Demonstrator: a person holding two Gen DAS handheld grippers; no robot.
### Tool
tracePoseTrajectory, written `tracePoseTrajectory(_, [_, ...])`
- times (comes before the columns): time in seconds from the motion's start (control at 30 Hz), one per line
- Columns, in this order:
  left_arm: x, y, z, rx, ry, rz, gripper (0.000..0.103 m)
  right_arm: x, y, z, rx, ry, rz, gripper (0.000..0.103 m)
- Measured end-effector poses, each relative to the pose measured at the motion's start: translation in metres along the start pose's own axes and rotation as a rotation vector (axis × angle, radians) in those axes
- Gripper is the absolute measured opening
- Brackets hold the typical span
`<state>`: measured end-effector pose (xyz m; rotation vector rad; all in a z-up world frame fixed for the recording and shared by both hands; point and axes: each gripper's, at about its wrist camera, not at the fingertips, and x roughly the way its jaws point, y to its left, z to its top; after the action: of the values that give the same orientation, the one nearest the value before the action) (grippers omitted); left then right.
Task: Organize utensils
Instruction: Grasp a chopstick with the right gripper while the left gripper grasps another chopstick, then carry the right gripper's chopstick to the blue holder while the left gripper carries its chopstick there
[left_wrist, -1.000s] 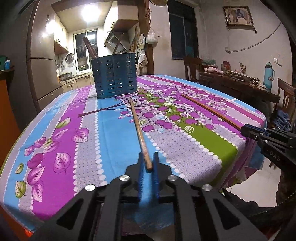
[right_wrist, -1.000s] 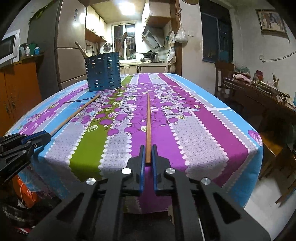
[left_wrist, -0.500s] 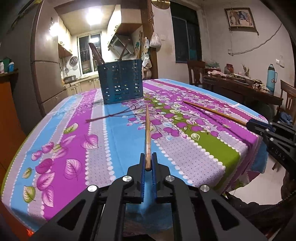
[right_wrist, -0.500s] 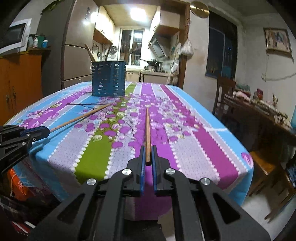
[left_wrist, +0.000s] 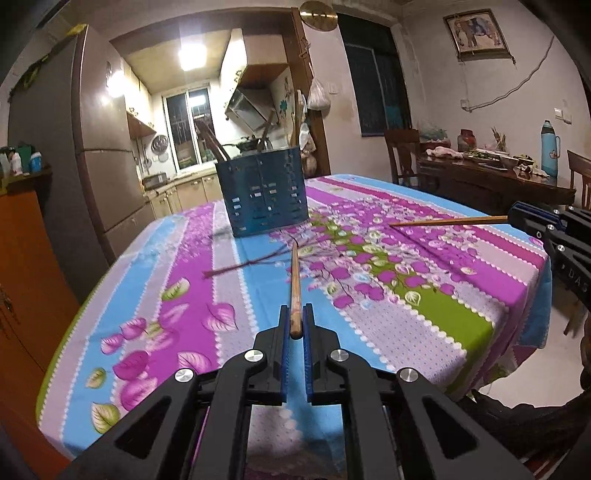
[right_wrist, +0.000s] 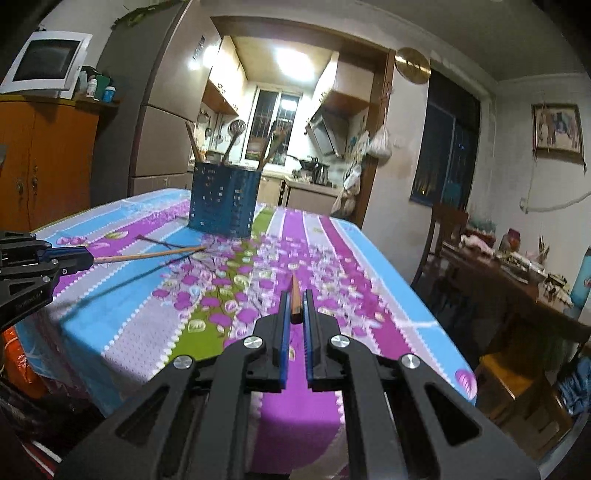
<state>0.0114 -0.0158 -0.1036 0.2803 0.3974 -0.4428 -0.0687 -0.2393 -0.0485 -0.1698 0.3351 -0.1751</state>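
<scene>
Floral tablecloth (left_wrist: 192, 280) below; a chopstick (left_wrist: 294, 280) clamped between each gripper's jaws.

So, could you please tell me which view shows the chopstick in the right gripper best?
The left wrist view: the chopstick shows side-on, full length. The right wrist view shows it end-on and foreshortened between the jaws.

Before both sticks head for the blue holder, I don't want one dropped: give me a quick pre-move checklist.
1. Left gripper shut on left chopstick: ok.
2. Right gripper shut on right chopstick: ok.
3. Both chopsticks lifted off the tablecloth: ok.
4. Blue utensil holder upright: ok.
5. Free space inside the holder: cannot tell.
6. Chopsticks apart, not crossing: ok.
</scene>
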Motion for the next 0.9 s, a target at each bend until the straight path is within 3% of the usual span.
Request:
tracePoseTrajectory(0.4, [-0.019, 0.008, 0.037, 0.018, -0.096, 0.047, 0.008, 0.002, -0.002, 0.041, -0.05, -0.135, 0.019, 0.005])
tracePoseTrajectory(0.57, [-0.025, 0.011, 0.058, 0.033, -0.151, 0.089, 0.008, 0.009, -0.005, 0.062, -0.04, -0.166, 0.056, 0.005])
tracePoseTrajectory(0.9, [-0.025, 0.028, 0.097, 0.028, -0.223, 0.11, 0.008, 0.018, 0.002, 0.096, -0.113, -0.244, 0.047, 0.005])
